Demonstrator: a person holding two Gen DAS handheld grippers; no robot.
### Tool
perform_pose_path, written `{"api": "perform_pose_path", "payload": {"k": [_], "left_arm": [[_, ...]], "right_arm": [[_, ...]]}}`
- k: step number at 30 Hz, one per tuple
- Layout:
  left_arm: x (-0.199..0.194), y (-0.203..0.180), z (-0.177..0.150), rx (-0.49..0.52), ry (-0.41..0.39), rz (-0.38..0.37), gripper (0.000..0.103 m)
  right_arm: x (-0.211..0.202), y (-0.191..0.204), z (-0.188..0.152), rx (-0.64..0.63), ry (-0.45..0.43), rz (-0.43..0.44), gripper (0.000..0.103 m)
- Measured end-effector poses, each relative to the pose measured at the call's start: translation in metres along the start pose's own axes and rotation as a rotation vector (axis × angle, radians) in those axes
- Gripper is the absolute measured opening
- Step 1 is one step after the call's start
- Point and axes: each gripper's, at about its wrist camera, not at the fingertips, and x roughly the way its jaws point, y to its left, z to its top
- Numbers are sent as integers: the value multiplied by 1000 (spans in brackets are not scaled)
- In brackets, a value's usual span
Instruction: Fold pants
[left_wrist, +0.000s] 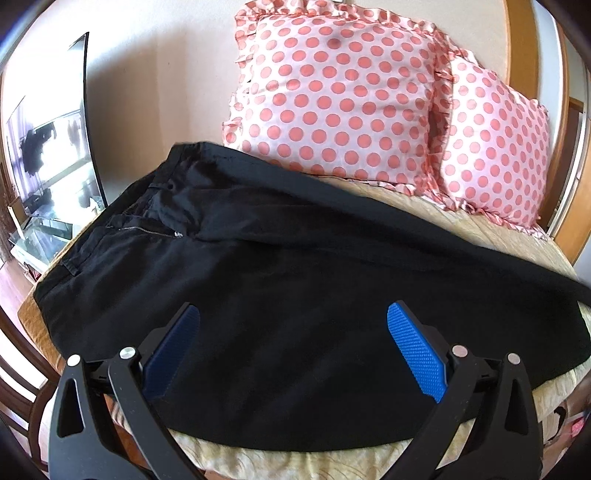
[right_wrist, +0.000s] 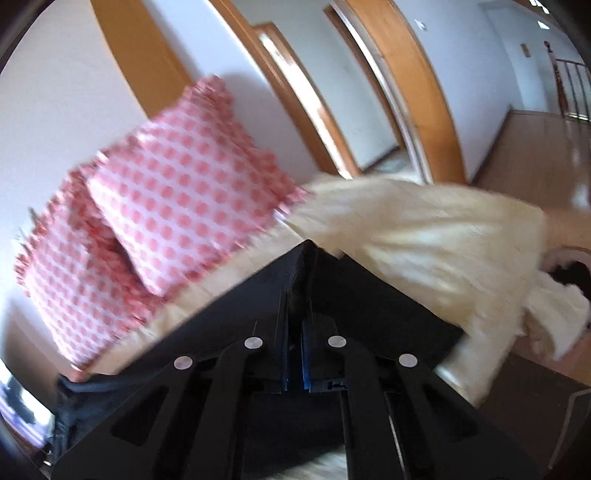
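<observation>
- At the near edge of the bed (left_wrist: 509, 236), the left gripper (left_wrist: 293, 347) hangs above the black pants (left_wrist: 277, 295), blue pads (left_wrist: 417, 350) spread wide with nothing between them.
- Pants lie flat across the bed's width, waistband and open zipper (left_wrist: 147, 229) toward the left edge.
- Right gripper (right_wrist: 295, 354): pads pressed together, clamping a raised peak of pants fabric (right_wrist: 306, 273) near the right edge; this view is blurred.
- Two polka-dot pillows (left_wrist: 332, 99) rest along the far edge against the wall.
</observation>
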Motion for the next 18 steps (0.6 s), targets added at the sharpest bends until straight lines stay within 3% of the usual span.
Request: {"api": "perform_pose_path", "payload": {"k": [3,6,9,12,18], "left_arm": [[13,11,17,-23,26,23,101],[26,24,37,-26,32,42,101],[35,36,60,-9,-28,48,101],[52,42,91,18,-79,122,101],[149,52,161,-9,78,157,101]], "right_arm": [[17,-24,-16,43,87,-39,5],[25,-31,-25,50,113,-54,5],[28,-31,-29,28,114,-65,5],[28,-30,-30,1,112,-71,5],[29,-24,-30,-42,113,-82,5]]}}
